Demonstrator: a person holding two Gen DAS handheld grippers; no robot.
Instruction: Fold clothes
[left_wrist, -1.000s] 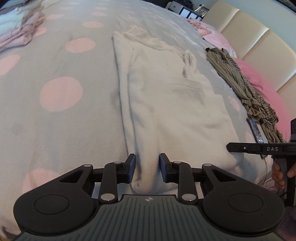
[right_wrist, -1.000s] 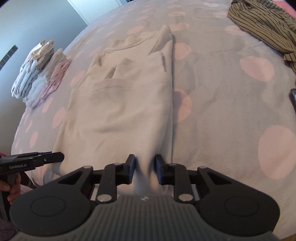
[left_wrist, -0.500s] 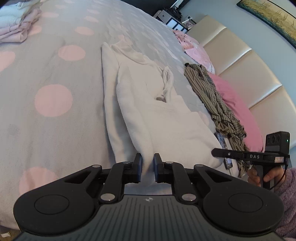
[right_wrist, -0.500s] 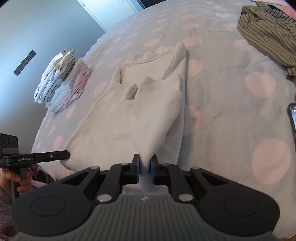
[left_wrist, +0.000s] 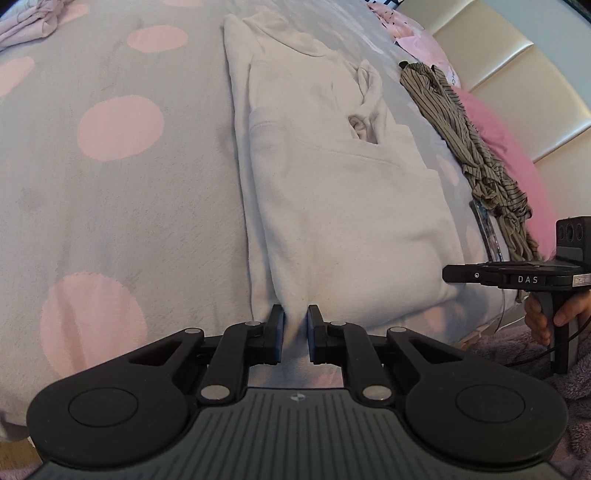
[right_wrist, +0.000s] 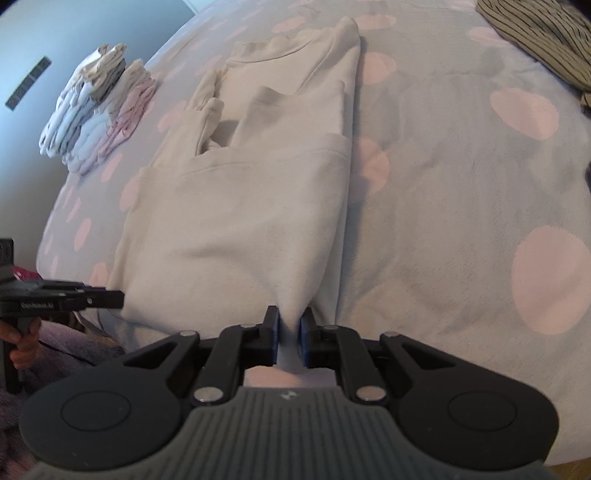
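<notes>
Currently both tongs are pinched on the near hem of the cream long-sleeved sweatshirt (left_wrist: 343, 206): left tongs (left_wrist: 295, 320) on its left corner, right tongs (right_wrist: 289, 321) on its right corner, cloth bunched between nearly closed jaws. Sweatshirt lies flat on the grey bed cover with pink dots (left_wrist: 110, 206), sleeves folded in, collar far. Striped olive garment (left_wrist: 465, 136) lies right; folded pastel stack (right_wrist: 96, 107) far left.

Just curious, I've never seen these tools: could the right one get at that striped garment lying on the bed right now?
Probably not: the right gripper has its jaws shut on the cream sweater, so it isn't free for the striped garment.
</notes>
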